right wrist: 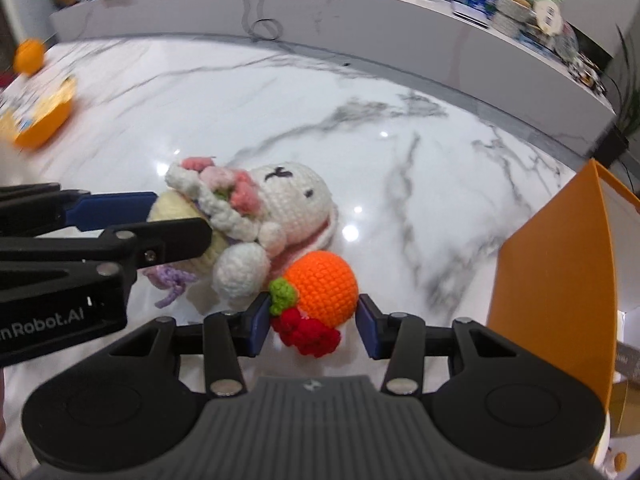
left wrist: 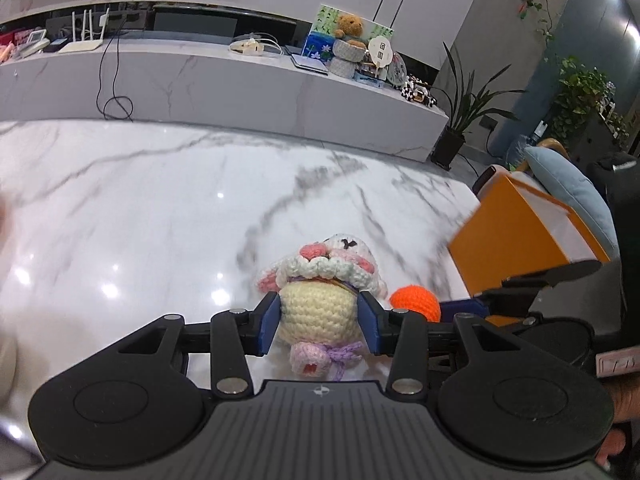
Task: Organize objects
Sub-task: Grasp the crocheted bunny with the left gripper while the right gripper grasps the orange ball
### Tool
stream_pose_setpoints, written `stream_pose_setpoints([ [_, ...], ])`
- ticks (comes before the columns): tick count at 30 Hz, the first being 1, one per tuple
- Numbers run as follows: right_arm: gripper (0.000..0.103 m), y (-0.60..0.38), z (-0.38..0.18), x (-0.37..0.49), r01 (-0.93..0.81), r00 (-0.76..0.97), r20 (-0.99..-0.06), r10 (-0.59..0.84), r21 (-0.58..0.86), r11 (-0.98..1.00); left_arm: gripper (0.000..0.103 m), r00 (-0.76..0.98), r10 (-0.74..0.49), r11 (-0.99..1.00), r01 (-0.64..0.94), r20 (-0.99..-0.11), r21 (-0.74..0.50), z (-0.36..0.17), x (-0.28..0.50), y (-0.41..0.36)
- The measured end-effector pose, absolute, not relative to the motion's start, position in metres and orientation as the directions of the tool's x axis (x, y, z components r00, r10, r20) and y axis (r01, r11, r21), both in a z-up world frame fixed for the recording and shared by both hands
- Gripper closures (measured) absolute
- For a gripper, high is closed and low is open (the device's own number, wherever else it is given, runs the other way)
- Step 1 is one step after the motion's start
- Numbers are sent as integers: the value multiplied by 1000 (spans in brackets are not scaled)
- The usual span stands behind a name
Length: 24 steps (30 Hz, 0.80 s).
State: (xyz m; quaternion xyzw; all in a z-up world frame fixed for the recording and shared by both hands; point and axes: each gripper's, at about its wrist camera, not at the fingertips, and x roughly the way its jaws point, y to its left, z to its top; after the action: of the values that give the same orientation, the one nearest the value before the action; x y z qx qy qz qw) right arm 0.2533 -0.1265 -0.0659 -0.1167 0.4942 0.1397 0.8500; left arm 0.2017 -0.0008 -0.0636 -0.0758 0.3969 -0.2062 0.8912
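- The crocheted bunny (right wrist: 280,196) lies on the marble tabletop (left wrist: 160,208), and everything below is placed from it.
- Its cream-yellow body is clamped between the two blue pads of the left gripper (left wrist: 319,322); the jaws are closed in on the body, a pad pressing each side of it.
- In the right wrist view the same left gripper (right wrist: 180,220) reaches in from the left edge, one blue finger above the yellow body and a black one across it; the white head with its dark stitched eyes sticks out beyond the fingertips.
- A frilled white collar with pink flowers sits between the bunny's head and body, and a purple yarn bow (right wrist: 170,280) hangs at the body's near end.
- Just beside the bunny, on the side towards the box, is the crocheted orange fruit (right wrist: 326,292), with a green leaf tuft and a red knobbly piece at its near end.
- The right gripper (right wrist: 313,326) holds this fruit: its jaws are drawn in around it, the left pad against the leaf and red part, the right pad at the orange ball's edge.
- Beyond the fruit, further from the bunny, stands an open orange box (right wrist: 556,280) with a pale inside.
- Well away on the bunny's other side lies a blurred orange and yellow container (right wrist: 44,116).
- Behind the tabletop runs a long marble counter (left wrist: 240,76), cluttered.
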Motion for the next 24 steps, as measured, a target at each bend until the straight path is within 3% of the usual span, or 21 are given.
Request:
stream_pose_setpoints([
  [16, 55, -109, -85, 191, -480, 445, -886, 130, -113, 870, 51, 604, -425, 905, 286, -674, -315, -72, 141, 23],
  [18, 54, -110, -85, 192, -479, 444, -886, 131, -111, 871, 47, 612, -420, 908, 278, -671, -315, -72, 142, 21],
  [22, 54, -110, -85, 195, -477, 442, -888, 129, -111, 872, 24, 636, -396, 918, 270, -662, -290, -63, 141, 15],
  [24, 48, -110, -86, 196, -478, 439, -889, 130, -108, 872, 14, 666, -382, 924, 284, -641, -255, -57, 141, 9],
])
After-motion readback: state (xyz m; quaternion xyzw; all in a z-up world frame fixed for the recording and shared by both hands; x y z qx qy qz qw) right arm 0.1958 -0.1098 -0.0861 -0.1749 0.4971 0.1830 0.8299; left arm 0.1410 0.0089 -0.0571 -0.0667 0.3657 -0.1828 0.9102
